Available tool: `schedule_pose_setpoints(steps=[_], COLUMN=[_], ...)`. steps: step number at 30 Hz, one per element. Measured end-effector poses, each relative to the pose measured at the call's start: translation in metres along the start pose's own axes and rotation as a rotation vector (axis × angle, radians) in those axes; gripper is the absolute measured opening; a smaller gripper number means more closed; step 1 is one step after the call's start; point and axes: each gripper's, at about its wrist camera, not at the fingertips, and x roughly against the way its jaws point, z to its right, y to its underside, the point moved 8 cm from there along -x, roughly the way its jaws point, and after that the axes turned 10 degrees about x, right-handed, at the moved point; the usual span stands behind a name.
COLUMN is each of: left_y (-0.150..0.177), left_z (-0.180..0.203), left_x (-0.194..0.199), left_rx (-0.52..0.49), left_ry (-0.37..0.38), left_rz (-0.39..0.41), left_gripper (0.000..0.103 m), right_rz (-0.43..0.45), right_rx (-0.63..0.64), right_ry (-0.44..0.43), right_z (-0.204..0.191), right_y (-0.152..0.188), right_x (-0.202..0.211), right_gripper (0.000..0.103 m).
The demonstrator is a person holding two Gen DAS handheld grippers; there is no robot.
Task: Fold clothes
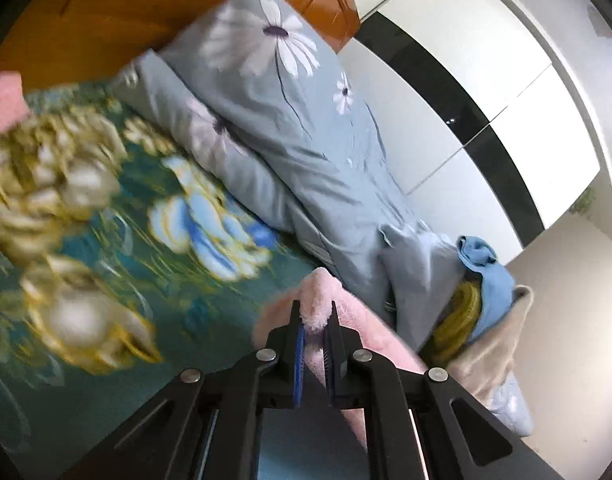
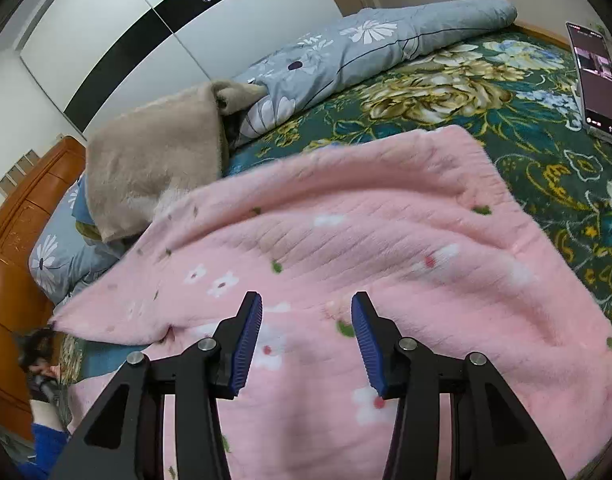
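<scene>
A pink fleece garment (image 2: 345, 240) with small flower prints lies spread on the green floral bedspread (image 2: 485, 112). My right gripper (image 2: 306, 316) is open just above its near part, touching nothing. My left gripper (image 1: 314, 314) is shut on an edge of the pink fleece (image 1: 317, 304) and holds it lifted above the bedspread (image 1: 106, 200). In the right wrist view the left gripper shows blurred at the garment's pulled-out left corner (image 2: 62, 320).
A grey-blue flowered duvet (image 1: 290, 128) (image 2: 365, 44) lies rolled along the bed's far side. A beige fleece (image 2: 154, 164), a blue cloth (image 1: 485, 272) and a yellow knit (image 1: 457, 312) are piled beside it. A phone (image 2: 597, 80) stands at right. Wooden headboard (image 2: 18, 240).
</scene>
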Motion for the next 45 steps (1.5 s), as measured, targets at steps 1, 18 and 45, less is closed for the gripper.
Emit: schedule_pose_setpoints(steps=[1,18,45], left_y=[0.004,0.033,0.097], left_z=[-0.015,-0.041,0.027], left_x=[-0.009,-0.009,-0.018], left_rx=[-0.003,0.047,-0.069], left_ry=[-0.064,-0.211,-0.236], left_rz=[-0.024,-0.047,-0.101], left_gripper=[0.009,0.060,0.060], right_rz=[-0.006,0.034,-0.081], right_rx=[-0.009,-0.111,-0.144], right_ry=[0.001,0.038,-0.341], right_z=[0.004,0.100,0.137], right_y=[0.001,-0.082,-0.129], right_x=[-0.002,-0.004,-0.071], right_gripper=[0.048,0.052,0.009])
